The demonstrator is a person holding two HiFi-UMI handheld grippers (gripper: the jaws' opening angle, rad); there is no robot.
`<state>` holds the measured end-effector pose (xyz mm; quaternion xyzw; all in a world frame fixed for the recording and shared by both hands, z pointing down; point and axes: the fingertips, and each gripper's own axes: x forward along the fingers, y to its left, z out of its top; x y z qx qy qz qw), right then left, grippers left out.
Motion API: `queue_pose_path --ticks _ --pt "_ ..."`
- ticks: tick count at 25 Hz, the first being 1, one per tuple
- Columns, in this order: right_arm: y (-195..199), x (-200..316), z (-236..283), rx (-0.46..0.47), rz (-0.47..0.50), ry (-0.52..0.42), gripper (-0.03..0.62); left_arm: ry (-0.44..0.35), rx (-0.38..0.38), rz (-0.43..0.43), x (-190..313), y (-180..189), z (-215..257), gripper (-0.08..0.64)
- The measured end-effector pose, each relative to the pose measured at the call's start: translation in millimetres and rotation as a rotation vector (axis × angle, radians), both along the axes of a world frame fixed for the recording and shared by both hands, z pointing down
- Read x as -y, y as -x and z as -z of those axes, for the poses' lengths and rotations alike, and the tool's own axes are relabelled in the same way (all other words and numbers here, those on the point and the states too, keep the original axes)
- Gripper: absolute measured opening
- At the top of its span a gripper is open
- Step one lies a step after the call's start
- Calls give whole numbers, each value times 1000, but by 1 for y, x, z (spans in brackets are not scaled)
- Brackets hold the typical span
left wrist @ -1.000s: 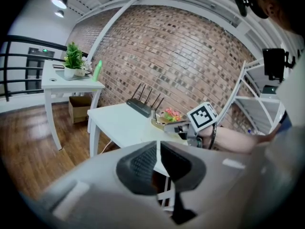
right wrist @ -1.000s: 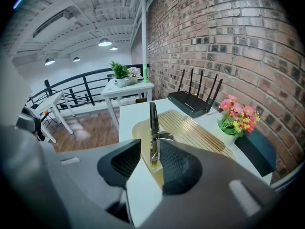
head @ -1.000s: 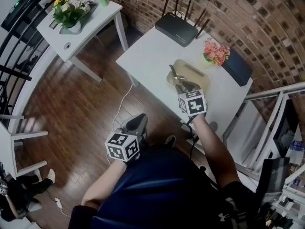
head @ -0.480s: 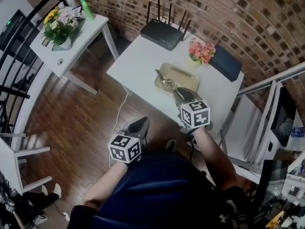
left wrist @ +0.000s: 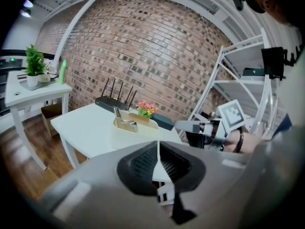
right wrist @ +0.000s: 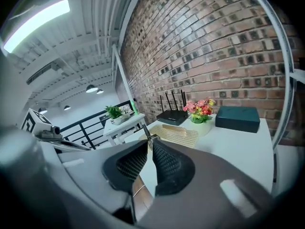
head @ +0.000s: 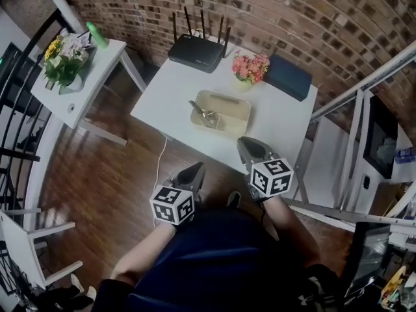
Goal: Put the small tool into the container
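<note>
Right claw [head: 247, 145], empty, has just been closing to a slit; left claw [head: 193, 171] together; back away without nudging the container [head: 237, 101] holding the small tool [head: 203, 114]

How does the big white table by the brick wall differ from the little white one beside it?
The big table carries a router, pink flowers, a dark box and the beige container with the small tool in it; the side table holds a yellow-and-white bouquet and a green bottle. The big table's top is wider than the side table's. Both are white with slim legs.
</note>
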<state>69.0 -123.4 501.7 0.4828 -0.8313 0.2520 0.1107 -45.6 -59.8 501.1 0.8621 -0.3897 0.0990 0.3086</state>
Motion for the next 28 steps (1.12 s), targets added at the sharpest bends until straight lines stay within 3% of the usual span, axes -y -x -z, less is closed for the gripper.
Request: queue_pose_path --ticks 5,11,28 --pt "-21 -35 7 56 -36 -66 12 -10 17 -60 -5 -24 -2 12" --pt "-19 -67 2 43 -2 -101 11 -1 12 -73 -11 -32 -7 11" --pt "-3 -70 12 125 23 -126 11 -16 0 -71 -9 -34 -5 11"
